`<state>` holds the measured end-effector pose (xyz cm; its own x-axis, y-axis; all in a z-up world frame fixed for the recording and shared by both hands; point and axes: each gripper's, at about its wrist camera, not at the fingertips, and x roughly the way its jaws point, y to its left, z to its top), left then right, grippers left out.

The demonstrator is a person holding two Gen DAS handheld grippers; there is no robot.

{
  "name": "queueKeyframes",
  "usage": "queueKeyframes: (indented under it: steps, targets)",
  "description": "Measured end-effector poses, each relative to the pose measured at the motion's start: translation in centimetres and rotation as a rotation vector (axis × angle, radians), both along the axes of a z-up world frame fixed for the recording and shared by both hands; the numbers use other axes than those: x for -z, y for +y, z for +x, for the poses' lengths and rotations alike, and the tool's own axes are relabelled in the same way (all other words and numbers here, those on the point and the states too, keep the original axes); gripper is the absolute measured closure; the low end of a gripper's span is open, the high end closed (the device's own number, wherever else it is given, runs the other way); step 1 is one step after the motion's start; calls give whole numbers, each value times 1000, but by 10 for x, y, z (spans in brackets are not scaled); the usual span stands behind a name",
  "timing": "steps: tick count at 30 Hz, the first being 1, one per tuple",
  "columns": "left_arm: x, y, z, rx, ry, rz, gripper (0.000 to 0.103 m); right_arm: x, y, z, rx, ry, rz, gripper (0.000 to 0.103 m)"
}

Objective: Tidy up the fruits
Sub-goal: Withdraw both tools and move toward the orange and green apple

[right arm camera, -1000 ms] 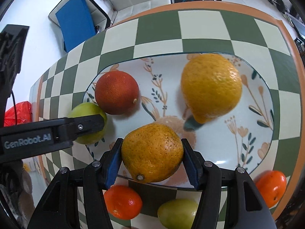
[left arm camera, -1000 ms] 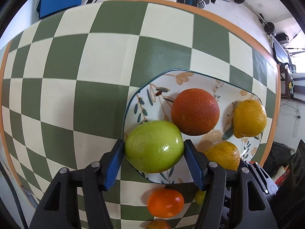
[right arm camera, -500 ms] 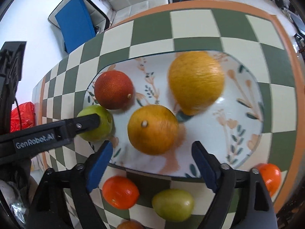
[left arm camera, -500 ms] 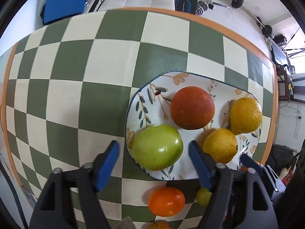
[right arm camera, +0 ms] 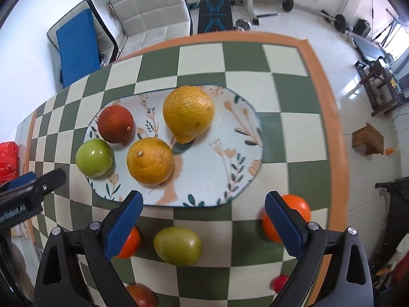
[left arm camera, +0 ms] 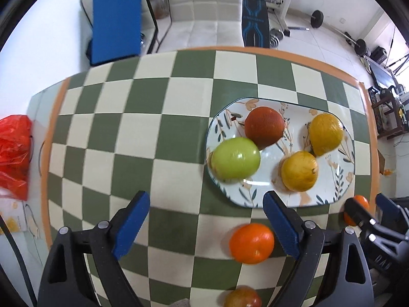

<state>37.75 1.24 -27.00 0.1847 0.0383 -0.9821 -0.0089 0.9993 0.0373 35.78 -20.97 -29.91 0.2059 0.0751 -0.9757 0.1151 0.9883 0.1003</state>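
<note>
Behind right jaws, half-hidden orange (right arm camera: 297, 212)

"enRobot.AI" partly readable on left gripper (right arm camera: 33, 186)

— What is changed at the left gripper (left arm camera: 206, 221)?
— The green apple (left arm camera: 235, 158) is no longer clamped; it is left at the near-left rim of the plate (left arm camera: 342, 179), touching the dark red orange (left arm camera: 264, 127). The jaws are spread wide and are drawn back over the checkered cloth (left arm camera: 127, 128).

— And at the right gripper (right arm camera: 204, 220)?
— The yellow-orange fruit (right arm camera: 150, 160) is released onto the plate, stem end turned upward. The jaws are opened and pulled back past the plate's near edge, above the green fruit (right arm camera: 177, 246) on the cloth.
</note>
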Motion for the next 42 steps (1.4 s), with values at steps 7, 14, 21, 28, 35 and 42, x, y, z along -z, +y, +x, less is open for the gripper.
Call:
queueKeyframes:
  steps: [7, 14, 21, 28, 35, 42]
  targets:
    - [-38, -7, -39, 9, -99, -3, 13, -47, -1, -32, -9, -91, -34, 5]
    - [-75, -10, -71, 34, -163, -26, 13, -96, 5, -72, -26, -166, -34, 5]
    - [-113, -14, -104, 58, -233, -37, 13, -142, 6, -113, -18, -237, -23, 5]
    - [-140, -16, -123, 80, -282, -55, 13, -179, 7, -141, -15, -290, -25, 5]
    - [-146, -14, -124, 75, -298, -64, 13, -195, 7, -149, 3, -310, -1, 5]
    - [-113, -18, -102, 75, -227, -24, 0, -168, 5, -137, 17, -254, 47, 5]
